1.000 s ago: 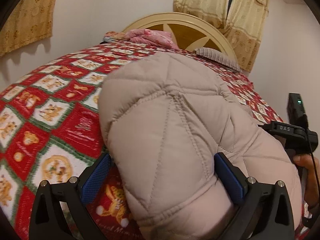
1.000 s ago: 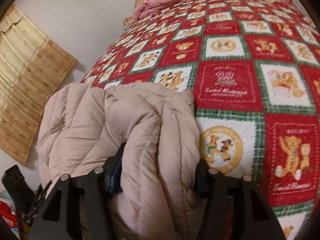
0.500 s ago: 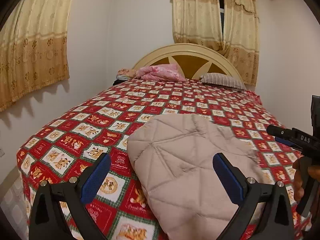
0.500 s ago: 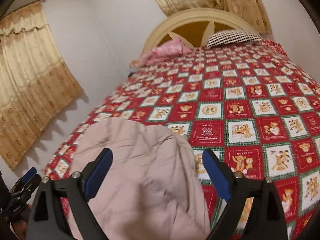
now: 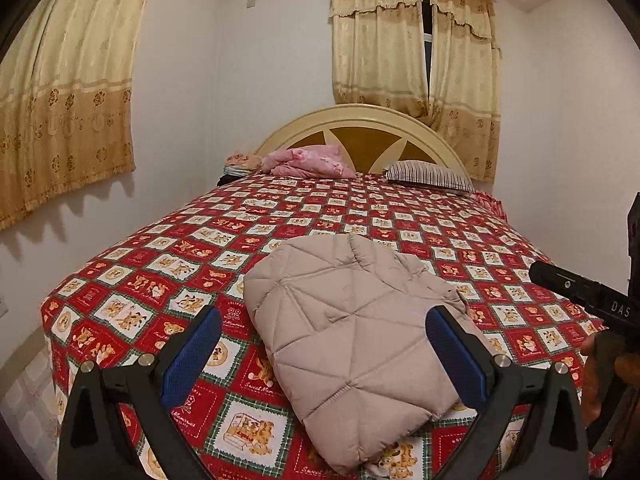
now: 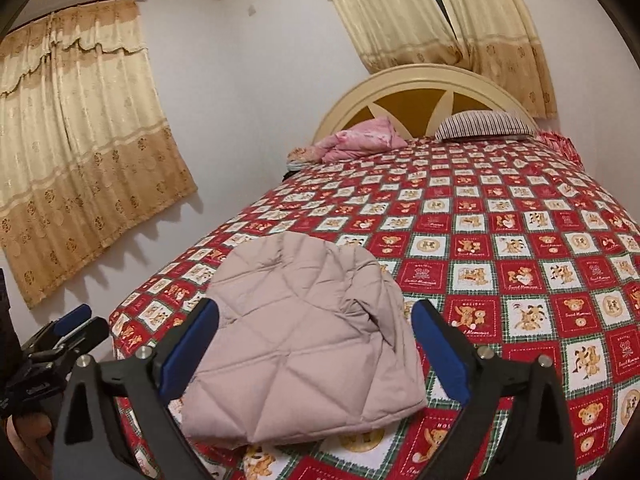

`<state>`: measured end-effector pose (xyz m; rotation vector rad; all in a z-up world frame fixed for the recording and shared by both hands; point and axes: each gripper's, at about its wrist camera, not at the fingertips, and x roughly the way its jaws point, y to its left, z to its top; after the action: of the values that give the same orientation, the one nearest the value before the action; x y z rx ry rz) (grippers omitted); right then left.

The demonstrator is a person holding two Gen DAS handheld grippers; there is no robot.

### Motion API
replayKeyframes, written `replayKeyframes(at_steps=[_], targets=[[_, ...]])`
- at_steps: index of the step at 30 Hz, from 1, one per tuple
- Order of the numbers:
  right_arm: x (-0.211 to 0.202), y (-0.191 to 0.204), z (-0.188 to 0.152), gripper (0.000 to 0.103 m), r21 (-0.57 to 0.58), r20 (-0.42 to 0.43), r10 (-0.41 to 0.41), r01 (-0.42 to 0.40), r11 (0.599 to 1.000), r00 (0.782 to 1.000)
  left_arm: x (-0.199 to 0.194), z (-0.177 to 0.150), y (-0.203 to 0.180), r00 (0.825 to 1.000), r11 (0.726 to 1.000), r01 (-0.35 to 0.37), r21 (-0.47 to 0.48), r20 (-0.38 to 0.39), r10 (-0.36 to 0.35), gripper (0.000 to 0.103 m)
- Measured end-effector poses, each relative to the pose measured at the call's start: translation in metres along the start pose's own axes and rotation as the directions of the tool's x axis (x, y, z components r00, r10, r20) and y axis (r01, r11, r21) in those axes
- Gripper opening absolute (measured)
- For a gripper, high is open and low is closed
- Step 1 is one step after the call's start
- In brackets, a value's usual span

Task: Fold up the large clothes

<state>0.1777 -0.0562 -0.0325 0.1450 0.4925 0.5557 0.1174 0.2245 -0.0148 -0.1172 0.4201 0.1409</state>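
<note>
Left curtain: gold patterned drape on the wall left of the bed; no part in the work.

Left gripper: jaws spread wide and empty, blue pads apart with bedspread and jacket showing between them. A second ago these pads straddled the padded bundle at close range; half a second ago they were already clear of it. The tool has since drawn further back and up, so that the whole room shows.

Quilted jacket: beige padded garment, folded into a compact thick packet, lying near the foot edge of the bed, touching neither tool. Its seamed panel faces up; a loose flap shows on its right side. Judged: the fold is finished and the packet holds its shape unaided, though puffy filling may let it spring open.

Bedspread: red and white bear-print cover, bearing the jacket.

Pink bundle and striped pillow: at the headboard, well apart from the jacket.

Right gripper: likewise released, pads wide, nothing held. A second ago it clasped a thick fold of the jacket; now it hangs back from the packet.

Status, judged: both tools withdrawn, this garment done; next would be another item or a tidy of the flap.
</note>
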Motion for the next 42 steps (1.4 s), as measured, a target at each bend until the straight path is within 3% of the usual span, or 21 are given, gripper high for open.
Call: replayKeyframes(at_steps=[33, 42], targets=[[-0.023, 0.012, -0.004, 0.101, -0.017, 0.067, 0.002, -0.001, 1.0, 0.998, -0.01, -0.003, -0.003, 0.999, 1.0, -0.021, 0.013, 0.026, 0.021, 0.102], [-0.03, 0.015, -0.002, 0.102, -0.03, 0.091, 0.005, -0.002, 1.0, 0.996, -0.017, 0.002, -0.006, 0.997, 0.998, -0.057, 0.022, 0.058, 0.056, 0.102]])
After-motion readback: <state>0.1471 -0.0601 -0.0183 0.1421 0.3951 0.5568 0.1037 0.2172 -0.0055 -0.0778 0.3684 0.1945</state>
